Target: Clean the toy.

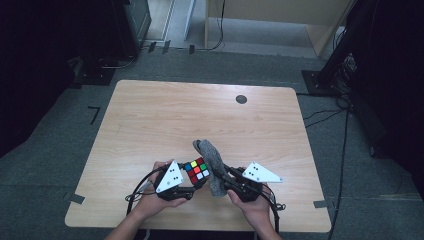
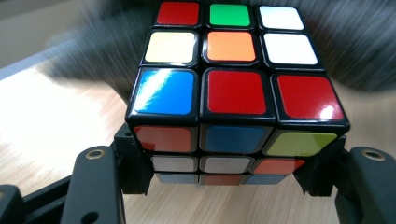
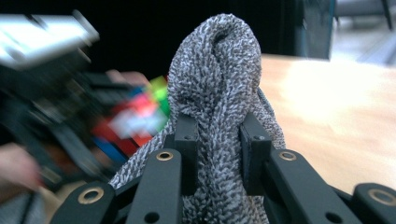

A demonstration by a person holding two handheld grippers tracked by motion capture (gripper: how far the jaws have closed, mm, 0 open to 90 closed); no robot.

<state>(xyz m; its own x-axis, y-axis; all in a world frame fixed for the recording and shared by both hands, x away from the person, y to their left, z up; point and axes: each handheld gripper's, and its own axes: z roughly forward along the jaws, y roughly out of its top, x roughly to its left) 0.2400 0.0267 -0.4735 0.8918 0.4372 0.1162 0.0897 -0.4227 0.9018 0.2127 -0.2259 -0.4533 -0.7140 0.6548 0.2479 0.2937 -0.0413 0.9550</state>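
Left claw [image 2: 224, 179] pinches the Rubik's cube [image 2: 233, 88] steady at lower centre while right claw [image 3: 217, 149] pinches a grey cloth [image 3: 219, 84] against it, apparently for wiping.

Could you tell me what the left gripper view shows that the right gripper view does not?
The left gripper view gives the puzzle cube sharp and close, each coloured sticker readable, with its sides clamped between the left gripper jaws. The right gripper view gives the right gripper pinching a bunched grey knitted cloth that stands up between its jaws, with the left gripper farther off as a blur. Both share the cube, the cloth and the wooden table.
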